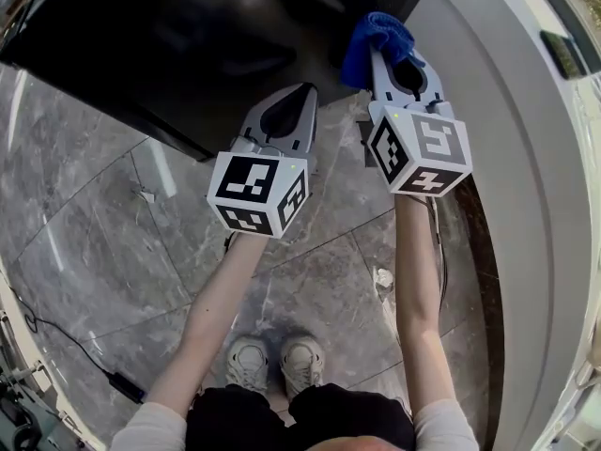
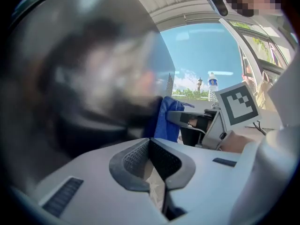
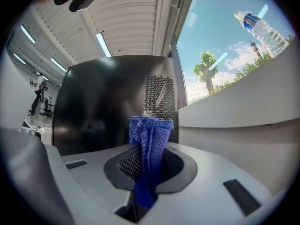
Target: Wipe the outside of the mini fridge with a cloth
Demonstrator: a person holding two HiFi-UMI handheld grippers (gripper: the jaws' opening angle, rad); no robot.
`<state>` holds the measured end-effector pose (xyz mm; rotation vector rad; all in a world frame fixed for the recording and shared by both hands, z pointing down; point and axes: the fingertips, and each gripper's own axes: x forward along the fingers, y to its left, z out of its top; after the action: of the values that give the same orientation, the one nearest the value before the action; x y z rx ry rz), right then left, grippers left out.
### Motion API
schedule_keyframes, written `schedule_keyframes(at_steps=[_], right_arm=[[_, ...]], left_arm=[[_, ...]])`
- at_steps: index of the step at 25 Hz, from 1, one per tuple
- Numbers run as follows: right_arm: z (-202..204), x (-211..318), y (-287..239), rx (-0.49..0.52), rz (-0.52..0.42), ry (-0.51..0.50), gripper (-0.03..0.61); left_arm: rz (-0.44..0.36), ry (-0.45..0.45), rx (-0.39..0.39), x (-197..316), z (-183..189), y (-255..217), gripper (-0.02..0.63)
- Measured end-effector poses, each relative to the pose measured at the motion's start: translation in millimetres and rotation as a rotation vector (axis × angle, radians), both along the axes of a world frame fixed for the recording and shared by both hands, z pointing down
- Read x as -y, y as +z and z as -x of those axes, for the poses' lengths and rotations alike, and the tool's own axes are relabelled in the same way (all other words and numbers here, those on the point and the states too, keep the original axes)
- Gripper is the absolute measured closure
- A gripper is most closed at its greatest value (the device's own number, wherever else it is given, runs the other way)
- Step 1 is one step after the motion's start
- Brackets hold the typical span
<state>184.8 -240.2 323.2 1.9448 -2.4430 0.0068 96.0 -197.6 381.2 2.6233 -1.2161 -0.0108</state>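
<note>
The mini fridge (image 1: 216, 45) is a glossy black box filling the top of the head view; the right gripper view shows its dark side (image 3: 103, 107) with a perforated vent panel (image 3: 159, 100). My right gripper (image 1: 392, 59) is shut on a blue cloth (image 1: 376, 43), whose bunched end (image 3: 149, 139) sticks up between the jaws close to the fridge's side. My left gripper (image 1: 299, 97) is shut with nothing in it, its tips at the fridge's front lower edge. In the left gripper view the fridge's dark surface (image 2: 79, 93) is a close blur, and the cloth (image 2: 166, 118) hangs to the right.
A grey marble floor (image 1: 103, 242) lies below, with my shoes (image 1: 272, 360) and a black cable (image 1: 94, 365). A white curved ledge (image 1: 526, 205) runs along the right, close to the fridge. A water bottle (image 3: 262, 29) stands on it by the window.
</note>
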Motion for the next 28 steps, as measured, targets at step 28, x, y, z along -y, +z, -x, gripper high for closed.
schedule_keyframes(at_steps=[28], right_arm=[[-65, 21, 11, -0.008, 0.015, 0.169, 0.514]], left_arm=[[0.048, -0.036, 0.009, 13, 7, 20, 0.609]])
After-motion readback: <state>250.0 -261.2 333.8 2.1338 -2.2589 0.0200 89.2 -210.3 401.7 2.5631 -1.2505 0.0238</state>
